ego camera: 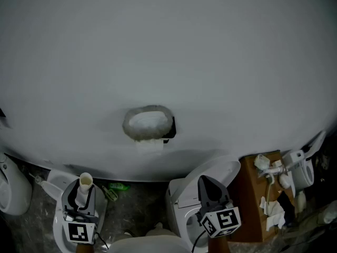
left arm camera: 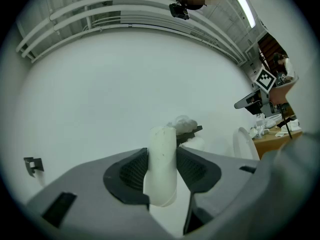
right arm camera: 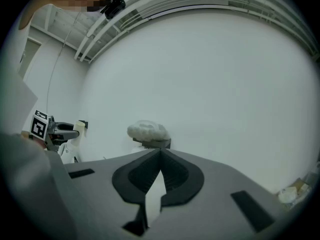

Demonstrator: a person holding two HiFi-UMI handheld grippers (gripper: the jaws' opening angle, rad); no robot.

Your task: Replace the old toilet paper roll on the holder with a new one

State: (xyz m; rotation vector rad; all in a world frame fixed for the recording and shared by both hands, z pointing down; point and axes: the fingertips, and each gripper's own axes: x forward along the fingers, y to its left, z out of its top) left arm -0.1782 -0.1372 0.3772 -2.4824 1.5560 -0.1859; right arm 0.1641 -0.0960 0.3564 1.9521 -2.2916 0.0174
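A pale cardboard tube [ego camera: 86, 182] stands upright between the jaws of my left gripper [ego camera: 83, 190], which is shut on it; the left gripper view shows the tube [left arm camera: 162, 163] squeezed by both pads. On the wall ahead hangs the dark holder [ego camera: 169, 130] with a white crumpled lump [ego camera: 149, 121] on top and paper [ego camera: 150, 144] below it. The holder [left arm camera: 190, 130] is beyond the tube and apart from it. My right gripper [ego camera: 203, 180] is shut and holds nothing; in its own view the jaws [right arm camera: 160, 155] meet below the holder [right arm camera: 154, 143].
Two white toilets [ego camera: 52, 190] [ego camera: 210, 174] stand below the wall. At the right a wooden table [ego camera: 251, 199] carries tissues and small items. A green object [ego camera: 119, 186] lies on the floor, and a white fixture [ego camera: 12, 187] sits at far left.
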